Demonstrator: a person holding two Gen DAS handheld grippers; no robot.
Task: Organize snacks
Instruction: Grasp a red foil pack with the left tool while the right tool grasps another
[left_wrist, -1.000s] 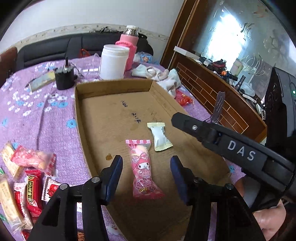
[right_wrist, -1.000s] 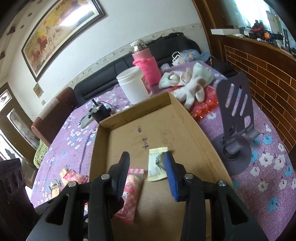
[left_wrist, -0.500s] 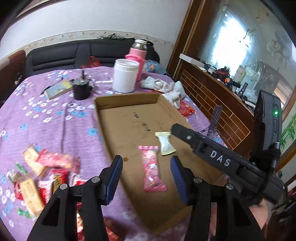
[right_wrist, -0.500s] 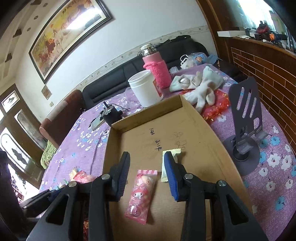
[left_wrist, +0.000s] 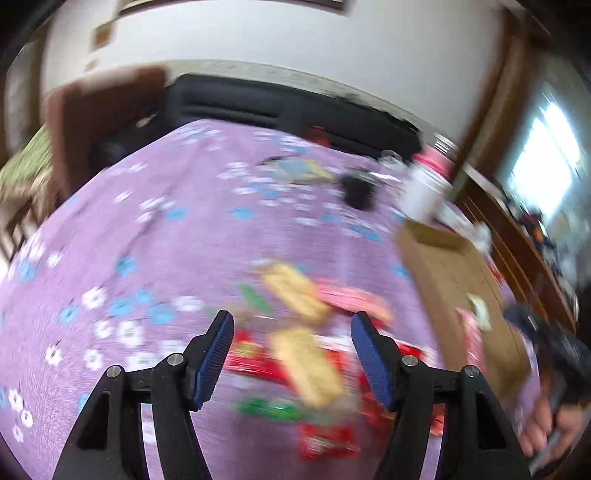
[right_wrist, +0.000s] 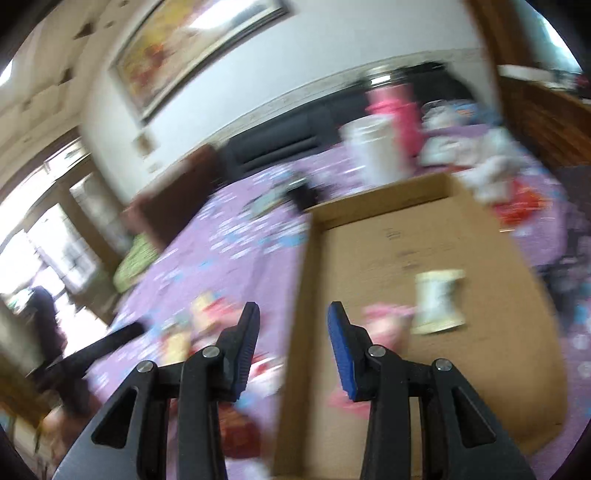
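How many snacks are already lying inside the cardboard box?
2. A white-wrapped snack lies mid-floor of the cardboard box; a pink-wrapped snack lies left of it, partly behind the right hand-held gripper. Motion blur could hide more.

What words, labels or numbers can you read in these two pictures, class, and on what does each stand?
None can be read; both views are motion-blurred.
Handwritten marks on the cardboard tray floor: blurred, unreadable.
Print on the white snack packet: blurred.
Print on the red snack wrappers: blurred.
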